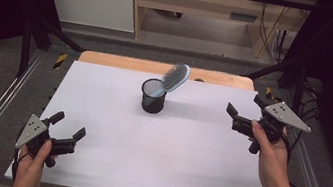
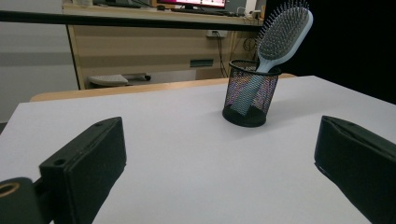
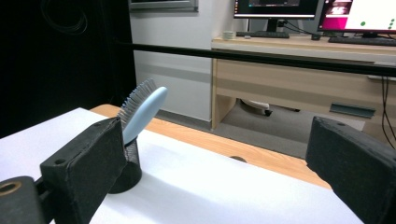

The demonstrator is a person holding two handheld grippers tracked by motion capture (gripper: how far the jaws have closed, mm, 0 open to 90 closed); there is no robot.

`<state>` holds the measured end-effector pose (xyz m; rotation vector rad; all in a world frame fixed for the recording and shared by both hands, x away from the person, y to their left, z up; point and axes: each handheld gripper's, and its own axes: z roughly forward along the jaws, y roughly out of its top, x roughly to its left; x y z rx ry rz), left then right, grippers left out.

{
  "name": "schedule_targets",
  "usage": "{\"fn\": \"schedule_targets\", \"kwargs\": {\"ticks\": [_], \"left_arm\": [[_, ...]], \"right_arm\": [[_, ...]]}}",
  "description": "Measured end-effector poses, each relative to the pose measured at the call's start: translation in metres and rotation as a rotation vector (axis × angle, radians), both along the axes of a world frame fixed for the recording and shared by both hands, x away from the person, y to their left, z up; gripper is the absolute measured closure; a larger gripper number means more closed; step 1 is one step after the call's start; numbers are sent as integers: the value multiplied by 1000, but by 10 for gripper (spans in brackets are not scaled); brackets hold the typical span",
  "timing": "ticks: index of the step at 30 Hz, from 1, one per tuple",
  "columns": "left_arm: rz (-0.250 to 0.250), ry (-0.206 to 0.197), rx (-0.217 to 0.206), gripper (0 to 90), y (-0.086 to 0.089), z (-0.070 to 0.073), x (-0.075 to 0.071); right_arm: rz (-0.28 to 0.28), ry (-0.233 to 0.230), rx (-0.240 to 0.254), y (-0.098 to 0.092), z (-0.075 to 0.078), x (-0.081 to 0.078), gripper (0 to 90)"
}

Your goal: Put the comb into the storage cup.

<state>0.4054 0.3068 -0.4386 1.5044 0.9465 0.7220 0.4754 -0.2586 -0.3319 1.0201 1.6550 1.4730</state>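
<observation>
A light blue plastic hairbrush with grey bristles (image 1: 174, 79) stands handle-down in a black wire-mesh cup (image 1: 153, 96), its oval head leaning over the rim toward the far right. The cup sits upright on the white-topped bench (image 1: 155, 152), near the far edge and about midway across, with a strip of bare wood showing behind the white sheet. In the left gripper view the hairbrush (image 2: 283, 35) and cup (image 2: 250, 93) stand ahead and to the right of centre, well apart from the jaws. In the right gripper view the hairbrush (image 3: 142, 109) rises behind the left jaw, which hides part of the cup (image 3: 128, 170).

The left tool (image 1: 66, 131) is held in a hand at the near left corner of the bench, jaws spread wide with nothing between them. The right tool (image 1: 242, 111) is held at the right edge, level with the cup but well apart from it, jaws likewise spread and empty.
</observation>
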Motion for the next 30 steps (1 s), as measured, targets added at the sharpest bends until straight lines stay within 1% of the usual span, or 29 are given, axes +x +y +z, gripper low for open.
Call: {"fn": "schedule_targets", "kwargs": {"ticks": [6, 8, 12, 13, 18, 28, 30], "left_arm": [[0, 3, -4, 23, 0, 0, 0], [-6, 1, -15, 23, 1, 0, 0], [0, -3, -30, 24, 4, -1, 0], [4, -1, -34, 24, 4, -1, 0], [10, -5, -34, 24, 6, -2, 0], [0, -10, -31, 24, 4, -2, -3], [-2, -10, -29, 24, 4, -2, -3]], "right_arm": [[-21, -4, 5, -16, -9, -10, 46], [-27, -1, 7, -20, -13, -14, 45], [-41, 12, 13, -28, -23, -19, 44], [-42, 14, 7, -30, -26, -20, 44], [-57, 25, 13, -38, -39, -26, 44], [-79, 48, 34, -52, -62, -38, 44], [-81, 53, 29, -54, -67, -40, 43]]}}
